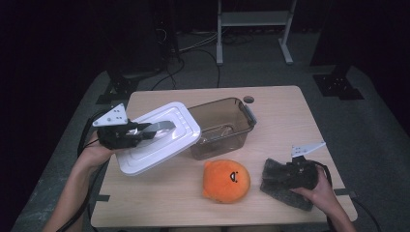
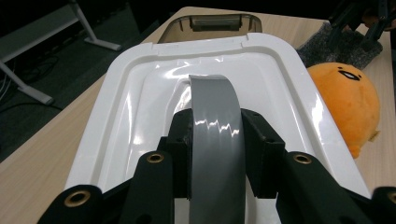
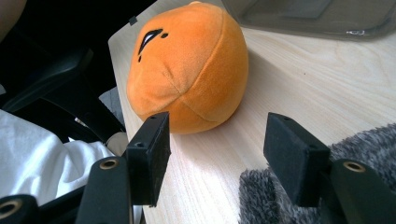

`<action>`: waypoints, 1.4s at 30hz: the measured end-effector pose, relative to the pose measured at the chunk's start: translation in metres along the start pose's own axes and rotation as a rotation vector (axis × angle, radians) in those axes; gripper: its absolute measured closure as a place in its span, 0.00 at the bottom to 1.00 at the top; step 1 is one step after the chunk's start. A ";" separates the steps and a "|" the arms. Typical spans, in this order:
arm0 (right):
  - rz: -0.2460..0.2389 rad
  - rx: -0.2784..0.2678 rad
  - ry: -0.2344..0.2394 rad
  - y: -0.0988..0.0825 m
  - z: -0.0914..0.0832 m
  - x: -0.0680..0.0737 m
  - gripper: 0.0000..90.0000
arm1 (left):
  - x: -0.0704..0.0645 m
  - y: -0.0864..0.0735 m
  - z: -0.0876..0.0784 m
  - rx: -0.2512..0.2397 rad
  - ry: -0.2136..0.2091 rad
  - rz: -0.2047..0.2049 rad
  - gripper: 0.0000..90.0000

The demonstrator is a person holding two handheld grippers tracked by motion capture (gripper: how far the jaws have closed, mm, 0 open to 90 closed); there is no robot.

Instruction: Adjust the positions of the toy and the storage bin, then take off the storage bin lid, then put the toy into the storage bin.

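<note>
My left gripper (image 1: 145,134) is shut on the grey handle (image 2: 215,130) of a white box lid (image 1: 159,137), which it holds tilted over the table's left side. In the left gripper view both pads press the handle's sides. Just right of the lid stands a brown see-through box (image 1: 223,126), uncovered. An orange plush toy (image 1: 226,181) lies at the table's front middle. My right gripper (image 1: 285,175) rests over a dark grey furry cloth (image 1: 279,189) at the front right. Its jaws stand open with bare table between them, pointing at the orange plush toy (image 3: 189,70).
The wooden table (image 1: 285,121) ends close behind the box and close in front of the plush. A white metal frame (image 1: 254,21) and cables lie on the floor beyond. A person's white clothing (image 3: 42,168) shows past the near edge.
</note>
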State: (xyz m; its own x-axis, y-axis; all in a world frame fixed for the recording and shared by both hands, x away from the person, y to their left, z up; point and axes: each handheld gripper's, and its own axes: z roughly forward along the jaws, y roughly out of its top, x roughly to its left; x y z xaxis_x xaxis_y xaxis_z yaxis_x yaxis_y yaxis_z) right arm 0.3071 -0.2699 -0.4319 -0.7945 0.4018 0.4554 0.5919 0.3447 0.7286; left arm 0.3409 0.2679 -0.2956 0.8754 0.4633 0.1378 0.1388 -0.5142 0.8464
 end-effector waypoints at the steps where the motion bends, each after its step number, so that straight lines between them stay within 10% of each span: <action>1: 0.000 -0.002 0.001 0.000 0.000 0.000 0.44 | -0.001 -0.002 -0.003 0.001 0.006 -0.001 0.74; 19: -0.006 0.014 0.008 0.003 0.006 0.000 0.44 | -0.013 -0.043 -0.038 -0.011 0.056 -0.048 0.74; 42: -0.003 -0.003 0.004 0.004 0.003 0.000 0.44 | -0.022 -0.101 -0.029 0.019 0.050 -0.112 0.74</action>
State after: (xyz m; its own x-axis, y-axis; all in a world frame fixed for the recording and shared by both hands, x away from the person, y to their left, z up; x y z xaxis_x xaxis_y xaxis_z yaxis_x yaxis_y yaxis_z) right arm 0.3100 -0.2663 -0.4307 -0.7970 0.3970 0.4553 0.5889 0.3434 0.7316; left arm 0.2944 0.3312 -0.3690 0.8297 0.5540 0.0687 0.2438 -0.4703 0.8481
